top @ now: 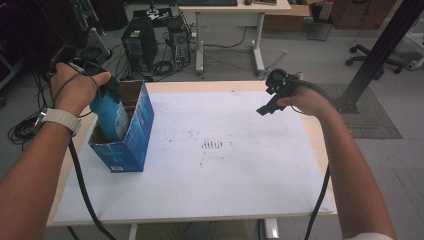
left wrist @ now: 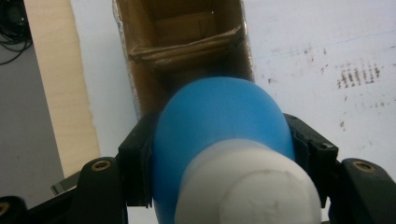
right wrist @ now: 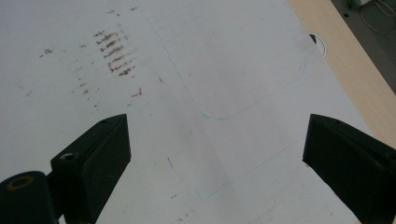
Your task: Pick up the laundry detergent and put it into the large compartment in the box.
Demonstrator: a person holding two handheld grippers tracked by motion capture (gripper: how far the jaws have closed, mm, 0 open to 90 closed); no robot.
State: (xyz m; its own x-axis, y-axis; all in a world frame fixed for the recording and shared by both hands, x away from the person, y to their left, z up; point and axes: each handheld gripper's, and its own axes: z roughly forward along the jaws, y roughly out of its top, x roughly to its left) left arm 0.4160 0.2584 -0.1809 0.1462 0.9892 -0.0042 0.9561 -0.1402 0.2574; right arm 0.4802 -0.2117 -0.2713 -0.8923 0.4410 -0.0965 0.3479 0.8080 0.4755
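Left gripper (left wrist: pixel 219 154): jaws clamped on both sides of the blue bottle (left wrist: pixel 219 126).
Left hand (top: pixel 75 87): raised over the box, wrist bent, tilting the bottle down.
Blue bottle: bottom end inside the blue cardboard box (top: pixel 131 145).
Box: standing at the table's (top: pixel 240 190) left edge.
Right gripper (right wrist: pixel 215 154): jaws wide apart, holding nothing.
Right hand (top: pixel 305 100): lifted above the table's far right part.

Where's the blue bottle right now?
In the high view the blue bottle is at the table's left side, clamped in the left gripper and partly down inside the open blue box.
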